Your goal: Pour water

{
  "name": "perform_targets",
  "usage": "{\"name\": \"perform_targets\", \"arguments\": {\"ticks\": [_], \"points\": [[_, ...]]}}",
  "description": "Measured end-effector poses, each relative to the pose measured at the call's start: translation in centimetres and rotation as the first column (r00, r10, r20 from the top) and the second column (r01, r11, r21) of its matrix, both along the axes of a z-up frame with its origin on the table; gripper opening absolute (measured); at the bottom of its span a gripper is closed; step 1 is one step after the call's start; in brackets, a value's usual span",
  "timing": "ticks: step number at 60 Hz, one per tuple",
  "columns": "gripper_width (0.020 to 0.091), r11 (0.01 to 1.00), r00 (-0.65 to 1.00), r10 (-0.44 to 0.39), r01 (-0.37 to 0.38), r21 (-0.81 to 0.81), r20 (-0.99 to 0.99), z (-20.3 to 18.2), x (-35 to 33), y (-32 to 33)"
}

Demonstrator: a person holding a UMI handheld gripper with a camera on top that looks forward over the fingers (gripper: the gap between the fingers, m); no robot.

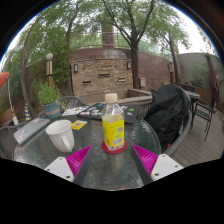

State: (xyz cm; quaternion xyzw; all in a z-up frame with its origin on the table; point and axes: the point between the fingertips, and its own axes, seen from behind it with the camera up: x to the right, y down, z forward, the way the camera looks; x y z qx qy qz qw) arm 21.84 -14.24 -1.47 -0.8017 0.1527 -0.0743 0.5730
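- gripper (114, 160) fingers spread wide, bottle (114, 127) standing free at 12 o'clock between them, lined up for grasping
- cup (61, 135) waits at 10 o'clock, likely the pouring target

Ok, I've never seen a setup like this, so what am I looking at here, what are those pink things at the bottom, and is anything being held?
This single picture comes from a wide-angle camera riding on a handheld gripper, a two-finger tool that a person carries; no robot arm is involved. The pink things are pads on its two fingers. The camera looks forward along them over a round glass patio table outdoors. A plastic bottle with a yellow label stands on the table between the fingers, with gaps at both sides, so nothing is gripped yet. A white cup stands to the bottle's left. A dark backpack sits on a chair beyond.
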Motion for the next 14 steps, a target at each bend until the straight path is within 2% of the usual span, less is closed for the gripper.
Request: {"name": "perform_targets", "arguments": {"ticks": [14], "points": [[0.0842, 0.999, 0.998, 0.045, -0.045, -0.020, 0.039, 2.9, -7.5, -10.7]]}}
